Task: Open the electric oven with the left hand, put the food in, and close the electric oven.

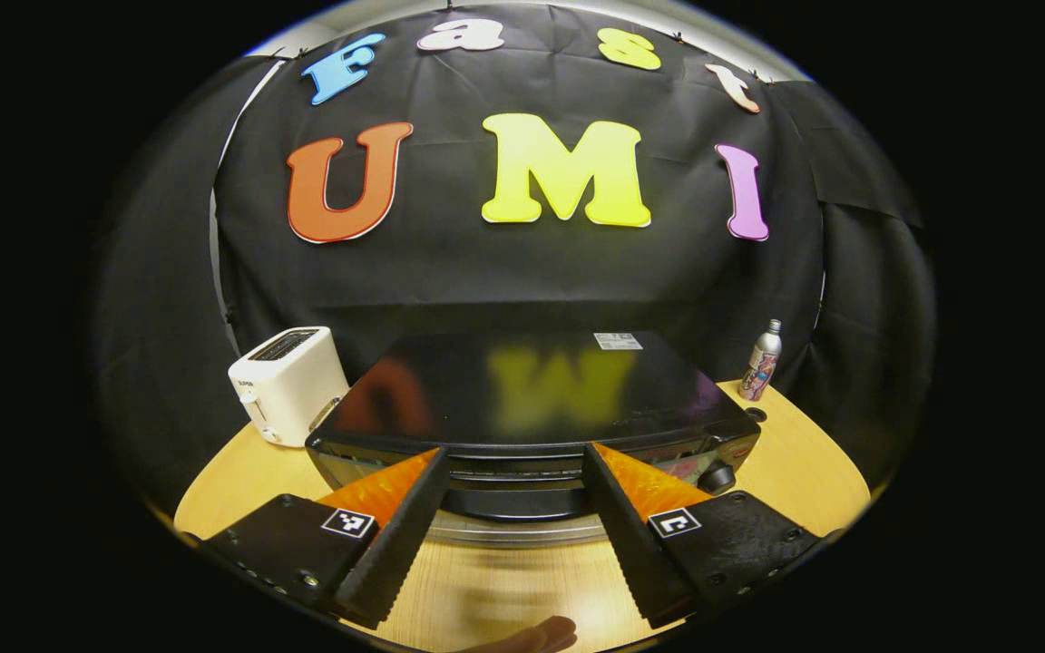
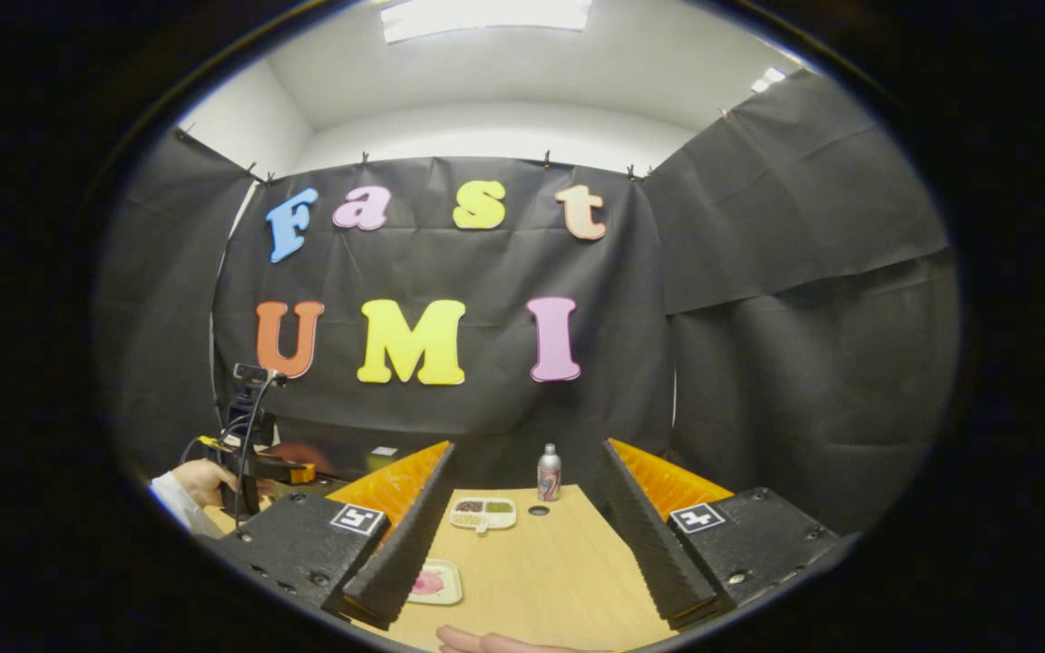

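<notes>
1. Black glossy electric oven (image 1: 532, 399) sits mid-bench, door not yet opened as far as we can tell; we judge step one, the approach to open it, is in hand.
2. Our left gripper (image 1: 513, 508) hovers just in front of the oven's upper front edge, fingers spread wide, holding nothing, levelled at the top of the door.
3. Next move, we judge: drop onto the handle, close, pull down. Handle itself is hard to make out.
4. Our right gripper (image 2: 522, 526) is wide open too, empty, held above the wooden bench (image 2: 550, 562).
5. Food: small plate (image 2: 434, 582) with something pink near that gripper, divided tray (image 2: 483, 513) beyond.
6. White toaster (image 1: 288, 383) beside the oven; can (image 1: 761, 363) at the back.
</notes>
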Demonstrator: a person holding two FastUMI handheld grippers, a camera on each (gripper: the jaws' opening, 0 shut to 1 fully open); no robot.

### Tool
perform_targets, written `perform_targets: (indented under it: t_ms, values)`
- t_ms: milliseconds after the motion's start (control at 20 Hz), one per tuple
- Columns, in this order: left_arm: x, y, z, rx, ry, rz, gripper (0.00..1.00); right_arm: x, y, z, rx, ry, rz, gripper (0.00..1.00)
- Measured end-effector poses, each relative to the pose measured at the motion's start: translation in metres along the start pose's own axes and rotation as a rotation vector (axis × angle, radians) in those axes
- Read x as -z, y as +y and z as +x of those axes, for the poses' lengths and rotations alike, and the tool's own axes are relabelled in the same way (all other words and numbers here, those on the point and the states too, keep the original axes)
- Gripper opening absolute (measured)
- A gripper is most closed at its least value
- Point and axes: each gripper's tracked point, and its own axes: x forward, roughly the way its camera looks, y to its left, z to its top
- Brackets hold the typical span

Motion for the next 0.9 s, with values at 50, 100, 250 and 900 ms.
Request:
perform_targets:
  t_ms: [50, 100, 250, 900]
  values:
    - [0.003, -0.001, -0.004, 0.003, 0.011, 0.013, 0.94, -0.001, -0.001, -0.002, 0.006, -0.005, -0.003, 0.96]
    - [0.006, -0.001, -0.012, 0.003, 0.001, 0.018, 0.94, -0.003, 0.000, -0.005, 0.007, -0.008, -0.003, 0.96]
    - [0.017, -0.001, -0.023, 0.001, 0.011, 0.008, 0.94, -0.006, 0.003, -0.013, -0.005, -0.009, 0.003, 0.96]
    - [0.084, -0.005, -0.076, 0.000, 0.065, 0.019, 0.94, -0.018, 0.000, -0.036, -0.001, -0.035, -0.005, 0.96]
